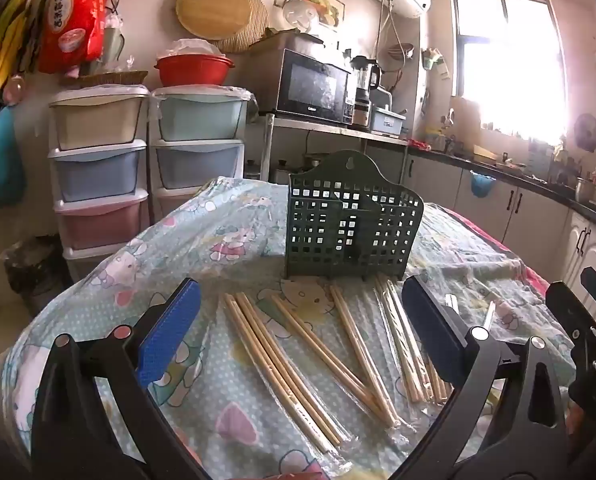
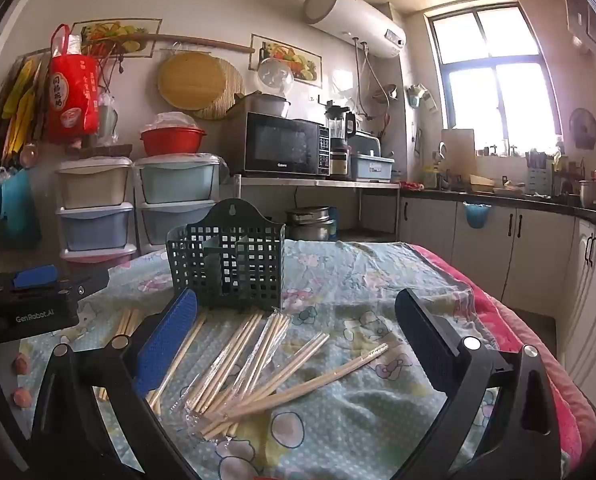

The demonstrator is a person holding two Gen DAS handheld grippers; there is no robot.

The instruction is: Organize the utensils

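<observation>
A dark green perforated utensil holder (image 1: 352, 228) stands upright on the table; it also shows in the right wrist view (image 2: 229, 256). Several pairs of wooden chopsticks (image 1: 298, 356) in clear wrappers lie on the cloth in front of it, also seen in the right wrist view (image 2: 265, 364). My left gripper (image 1: 302, 332) is open and empty, held above the chopsticks. My right gripper (image 2: 298, 344) is open and empty above the chopsticks. The left gripper's body (image 2: 29, 300) shows at the left of the right wrist view.
The table has a light blue cartoon cloth (image 1: 225, 232) under clear plastic, with a red edge (image 2: 510, 320) on the right. Stacked plastic drawers (image 1: 97, 168), a microwave (image 1: 314, 88) and a kitchen counter (image 2: 518, 200) stand beyond the table.
</observation>
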